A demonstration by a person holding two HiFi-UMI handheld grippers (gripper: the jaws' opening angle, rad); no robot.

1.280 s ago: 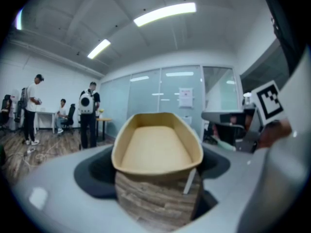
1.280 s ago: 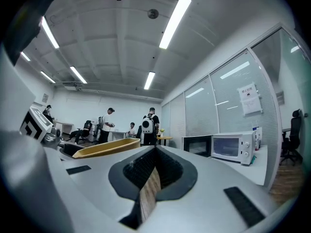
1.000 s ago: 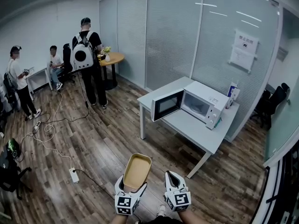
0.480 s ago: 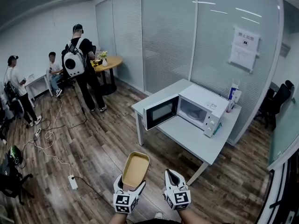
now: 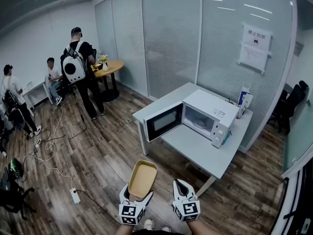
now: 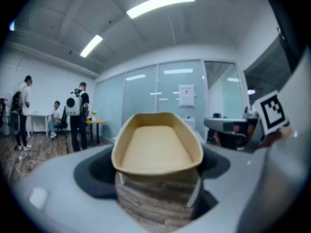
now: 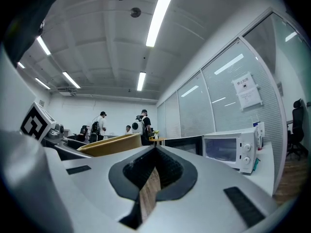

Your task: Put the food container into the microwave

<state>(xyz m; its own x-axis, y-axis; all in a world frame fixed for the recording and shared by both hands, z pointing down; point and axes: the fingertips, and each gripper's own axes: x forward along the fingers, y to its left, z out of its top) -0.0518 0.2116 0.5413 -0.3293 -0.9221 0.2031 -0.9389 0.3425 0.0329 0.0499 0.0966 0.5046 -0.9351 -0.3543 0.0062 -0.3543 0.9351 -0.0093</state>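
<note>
A tan, oblong food container (image 5: 143, 178) is held level in front of me, my left gripper (image 5: 136, 196) shut on its near end. The left gripper view shows the same container (image 6: 158, 146) empty, sticking out beyond the jaws. My right gripper (image 5: 180, 187) is beside it, shut with nothing between its fingers, its jaws meeting in the right gripper view (image 7: 154, 152). The white microwave (image 5: 208, 115) stands on a grey table (image 5: 195, 143) ahead, its dark door (image 5: 163, 122) swung open to the left. From the right gripper the microwave (image 7: 232, 151) shows at the right.
Wood floor lies between me and the table. Three people (image 5: 78, 65) stand or sit at the far left by a round table (image 5: 109, 67). Cables and a power strip (image 5: 75, 196) trail over the floor at left. Glass walls run behind the microwave. A carton (image 5: 243, 96) stands behind it.
I have moved closer to the table; the microwave and table appear larger and nearer the middle. Both grippers keep their places, the container still held in the left one.
</note>
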